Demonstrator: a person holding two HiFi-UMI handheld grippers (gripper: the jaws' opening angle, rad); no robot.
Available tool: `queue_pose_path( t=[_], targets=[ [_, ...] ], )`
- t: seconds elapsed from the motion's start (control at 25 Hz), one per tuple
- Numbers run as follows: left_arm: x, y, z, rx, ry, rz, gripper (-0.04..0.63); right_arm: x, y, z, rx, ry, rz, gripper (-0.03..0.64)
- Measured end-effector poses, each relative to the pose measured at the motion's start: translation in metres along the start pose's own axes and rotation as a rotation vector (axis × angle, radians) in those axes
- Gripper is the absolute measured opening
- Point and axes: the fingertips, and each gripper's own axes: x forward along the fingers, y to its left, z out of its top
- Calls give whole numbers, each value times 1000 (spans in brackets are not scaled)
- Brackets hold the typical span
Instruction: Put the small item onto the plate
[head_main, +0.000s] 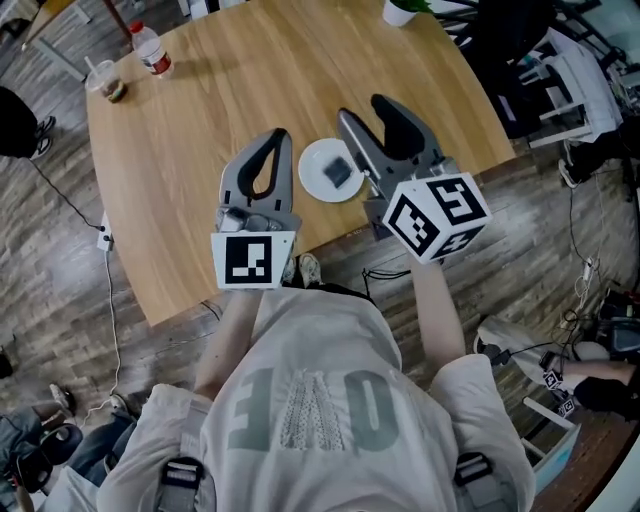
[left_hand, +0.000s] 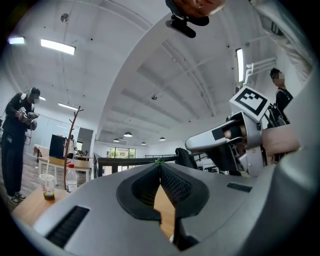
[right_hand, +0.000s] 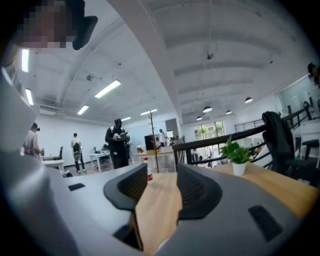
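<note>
The white plate (head_main: 311, 166) lies on the round wooden table (head_main: 240, 80), close to its near edge, and the small item (head_main: 340, 172), a dark, squarish piece, already rests on the plate's right half. What the item is cannot be made out from the head view.

The left gripper (head_main: 279, 135) is held just left of the plate. In the left gripper view its jaws are clenched, the tips meeting (left_hand: 159, 164), with only bare wood showing through the gap lower down and nothing caught between them.

The right gripper (head_main: 361, 106) is just right of the plate, and in the head view its left jaw runs along the plate's right rim, close beside the small item. In the right gripper view (right_hand: 161, 172) its jaws stand apart and released, with only tabletop between the ribbed pads (right_hand: 192, 187); they grasp nothing.

At the far left of the table stand a plastic bottle (head_main: 152, 50) with a red cap and label and a clear cup (head_main: 104, 78), near each other and well apart from the plate. A small plant in a white pot (right_hand: 238, 161) stands at the far right edge.
</note>
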Motion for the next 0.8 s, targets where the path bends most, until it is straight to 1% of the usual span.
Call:
queue_pose_path(
  t=[0.04, 0.08, 0.12, 0.16, 0.24, 0.4, 0.64, 0.8],
  targets=[
    [1, -1, 2, 4, -3, -4, 9, -8, -1, 8, -25, -40, -34, 155],
    [2, -2, 3, 12, -4, -10, 9, -14, -2, 13, -59, -72, -71, 101],
    [4, -4, 4, 22, -5, -18, 9, -21, -4, 17, -92, -99, -107, 56],
    [6, -5, 6, 31, -7, -26, 9, -26, -5, 20, -118, -122, -137, 41],
    [9, -8, 10, 44, -14, -35, 9, -37, -5, 20, -142, -150, -175, 31],
    [14, -10, 21, 68, -34, -42, 9, -55, -4, 10, -140, -155, -235, 29],
    [22, -18, 36, 100, -66, -62, 9, -83, -15, -11, -110, -131, -400, 19],
    [24, -29, 42, 110, -80, -82, 8, -91, -20, -19, -92, -123, -418, 18]
  ],
)
